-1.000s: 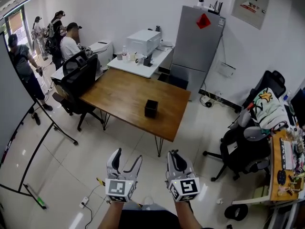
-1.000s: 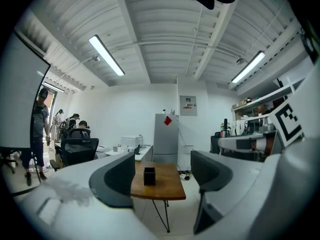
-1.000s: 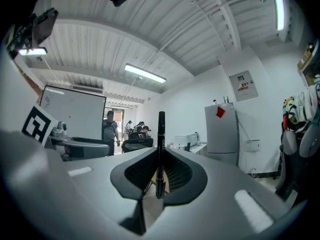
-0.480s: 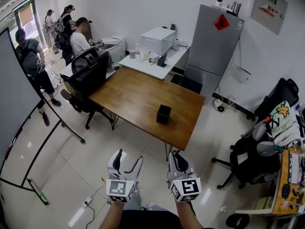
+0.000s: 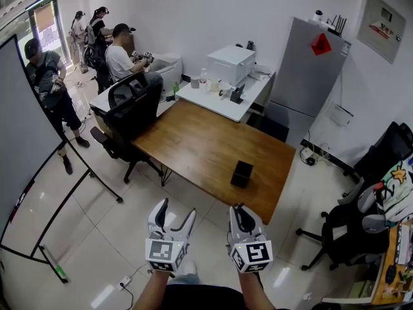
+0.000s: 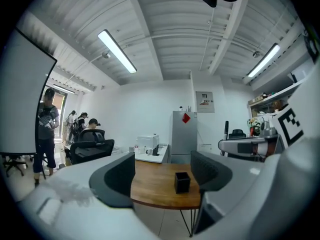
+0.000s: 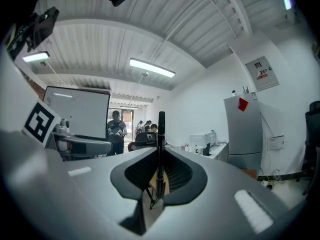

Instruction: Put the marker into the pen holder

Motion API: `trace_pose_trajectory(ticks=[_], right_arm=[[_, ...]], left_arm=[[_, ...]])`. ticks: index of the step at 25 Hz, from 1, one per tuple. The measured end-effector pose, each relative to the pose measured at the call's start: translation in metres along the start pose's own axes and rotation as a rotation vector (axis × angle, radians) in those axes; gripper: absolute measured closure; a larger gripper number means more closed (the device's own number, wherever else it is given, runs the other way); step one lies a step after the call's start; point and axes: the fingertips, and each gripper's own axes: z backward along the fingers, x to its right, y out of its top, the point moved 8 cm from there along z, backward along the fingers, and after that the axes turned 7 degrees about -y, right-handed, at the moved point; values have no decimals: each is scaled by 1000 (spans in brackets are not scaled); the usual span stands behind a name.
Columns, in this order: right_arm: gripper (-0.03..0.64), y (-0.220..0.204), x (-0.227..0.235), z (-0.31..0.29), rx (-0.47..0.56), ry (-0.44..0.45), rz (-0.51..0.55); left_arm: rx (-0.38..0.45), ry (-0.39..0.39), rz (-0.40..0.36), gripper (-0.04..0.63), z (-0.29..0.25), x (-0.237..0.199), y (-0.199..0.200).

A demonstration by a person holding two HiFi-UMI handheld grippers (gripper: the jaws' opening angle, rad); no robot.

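Note:
A black, square pen holder (image 5: 242, 173) stands near the right end of the wooden table (image 5: 200, 141); the left gripper view shows the pen holder (image 6: 182, 182) between its jaws, far off. My right gripper (image 5: 238, 209) is shut on a black marker (image 7: 161, 134), which stands upright between the pads and pokes out past the tips. My left gripper (image 5: 176, 209) is open and holds nothing. Both grippers hang over the floor, short of the table's near edge.
A black office chair (image 5: 129, 105) stands at the table's left end, a white desk (image 5: 222, 99) with a printer behind it and a grey cabinet (image 5: 303, 70) by the wall. People stand at far left. A board on a stand (image 5: 26, 173) is left, chairs (image 5: 352, 228) right.
The table and pen holder have slid right and down in the head view and look nearer. Both grippers keep their places in the frame, the right one still shut.

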Motion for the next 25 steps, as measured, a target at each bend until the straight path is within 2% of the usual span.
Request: trace_pose_trajectory(ticks=[5, 12, 18, 25], right_arm=[[574, 0, -17, -46, -10, 18, 13], [574, 4, -40, -84, -10, -6, 41], [574, -4, -10, -96, -42, -103, 32], [574, -11, 54, -111, -47, -223, 11]], left_arm=[[7, 22, 30, 244, -15, -46, -3], [-8, -12, 52, 244, -36, -98, -6], [-42, -122, 55, 244, -83, -91, -15], [-68, -236, 47, 244, -161, -71, -16]])
